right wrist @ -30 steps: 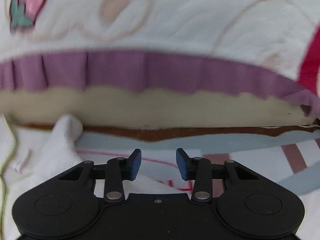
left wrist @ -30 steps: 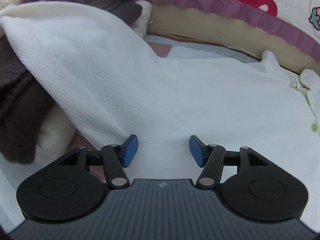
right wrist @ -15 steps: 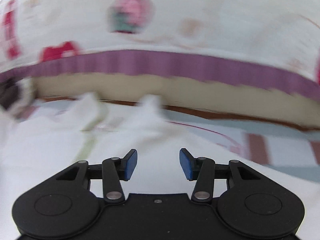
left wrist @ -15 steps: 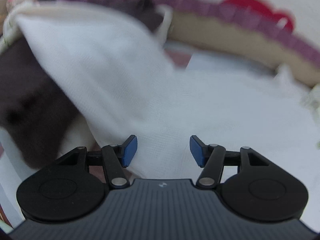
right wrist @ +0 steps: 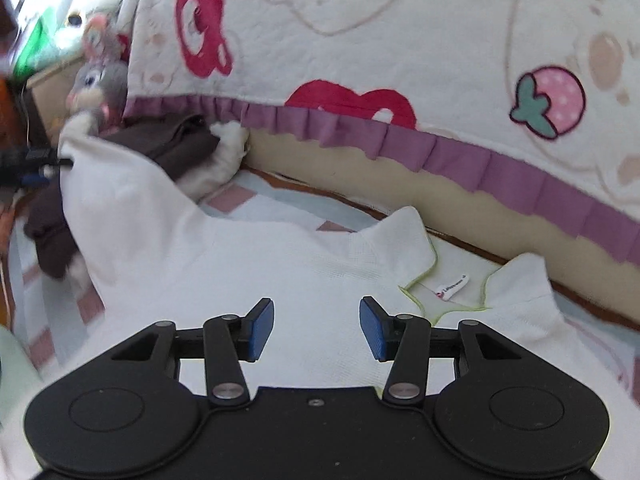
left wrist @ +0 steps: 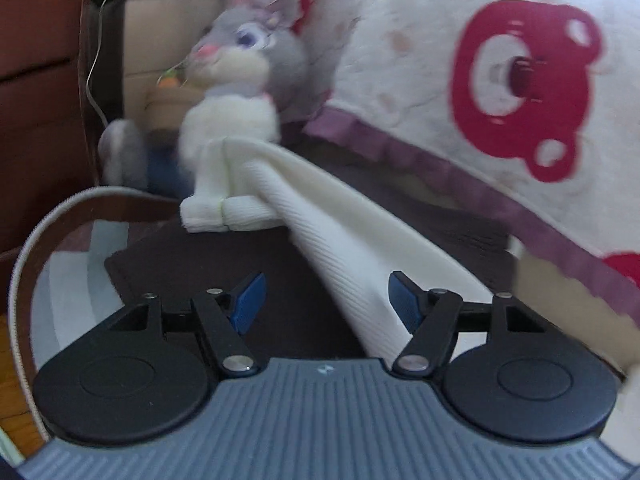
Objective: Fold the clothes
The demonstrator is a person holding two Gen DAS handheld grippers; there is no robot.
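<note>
A white ribbed polo shirt [right wrist: 248,264] lies spread on the striped mat, its green-edged collar [right wrist: 452,292] to the right. Its long sleeve [left wrist: 340,216] rises over a dark brown garment [left wrist: 224,264] and ends in a cuff [left wrist: 216,212] by a plush bunny. My left gripper [left wrist: 326,300] hangs over the brown garment with its jaws opening. The sleeve's fold runs between them, close to the right pad [left wrist: 404,304], and the left pad stands clear of it. Above the shirt's chest my right gripper [right wrist: 316,328] is open and holds nothing.
A grey and white plush bunny [left wrist: 240,64] sits at the back left beside dark wooden furniture [left wrist: 40,100]. A bedspread [right wrist: 400,40] with red bears and a purple ruffle hangs along the back. The striped mat [right wrist: 256,196] shows beside the shirt.
The left view has swung up and left from the shirt's body to the sleeve and bunny, and its jaws stand wider. The right view has swung from the bed's edge onto the collar.
</note>
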